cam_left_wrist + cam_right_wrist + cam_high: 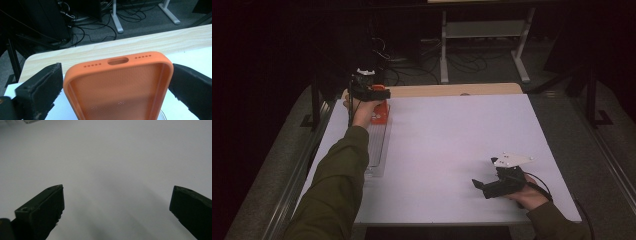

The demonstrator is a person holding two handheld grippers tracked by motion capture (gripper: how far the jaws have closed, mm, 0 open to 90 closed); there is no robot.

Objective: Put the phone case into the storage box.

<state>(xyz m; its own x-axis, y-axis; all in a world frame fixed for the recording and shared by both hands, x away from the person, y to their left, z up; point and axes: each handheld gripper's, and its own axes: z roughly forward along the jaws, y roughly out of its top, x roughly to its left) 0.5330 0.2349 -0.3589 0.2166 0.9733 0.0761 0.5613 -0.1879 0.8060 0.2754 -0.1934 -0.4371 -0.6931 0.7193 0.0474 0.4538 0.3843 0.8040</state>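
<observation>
Orange phone case (120,87) lies hollow side up, nothing inside, between the left gripper's (115,82) wide fingers at the desk's (452,150) far left. Right gripper's (117,205) fingers spread wide over bare desk.

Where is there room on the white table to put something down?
The middle of the white table is bare, from the orange phone case across to the right gripper. The far right corner is free too. The left edge is crowded by the case, a clear tray and the left gripper.
</observation>
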